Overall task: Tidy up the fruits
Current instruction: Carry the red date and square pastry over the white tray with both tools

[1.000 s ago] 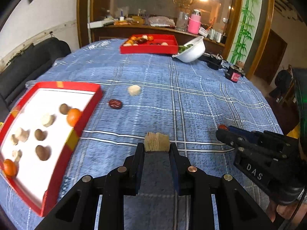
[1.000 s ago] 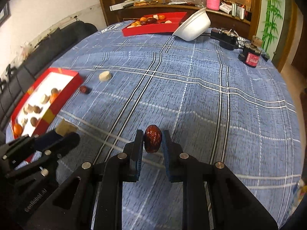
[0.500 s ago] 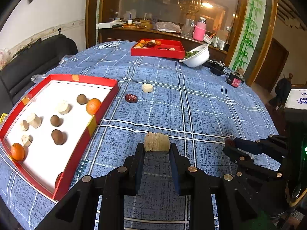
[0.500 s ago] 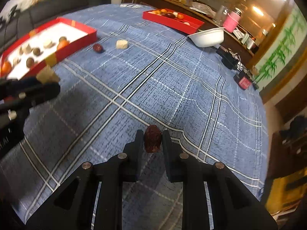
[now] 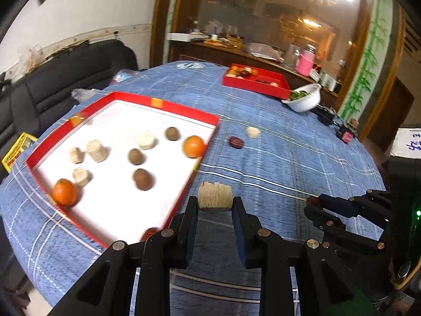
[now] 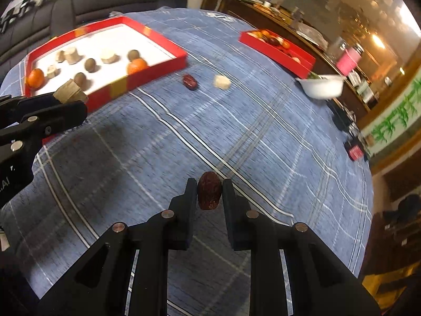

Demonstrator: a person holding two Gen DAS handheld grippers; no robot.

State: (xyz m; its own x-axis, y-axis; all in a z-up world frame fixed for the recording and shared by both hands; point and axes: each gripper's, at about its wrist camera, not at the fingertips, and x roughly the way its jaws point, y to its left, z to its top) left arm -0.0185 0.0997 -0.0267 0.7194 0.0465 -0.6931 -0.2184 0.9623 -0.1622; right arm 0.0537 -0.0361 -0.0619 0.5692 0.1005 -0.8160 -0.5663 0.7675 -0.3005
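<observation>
Red tray [image 5: 168,110] ahead: carry each gripper over its rim before release, left gripper [image 5: 215,205] clamping the pale ridged piece [image 5: 215,194], right gripper [image 6: 209,193] clamping the dark date [image 6: 209,194].

Near red tray [image 5: 184,110]: its closest corner is hidden behind the left gripper [image 5: 215,205], and a reddish item [image 5: 148,233] there cannot be identified.
Far red tray [image 6: 294,60]: contents are too small and blurred to be named.
White bowl [image 6: 323,87]: smeared by motion blur.
Right gripper [image 5: 310,206]: its load is hidden in the left wrist view.

Dim, motion-blurred, fisheye-warped edges
</observation>
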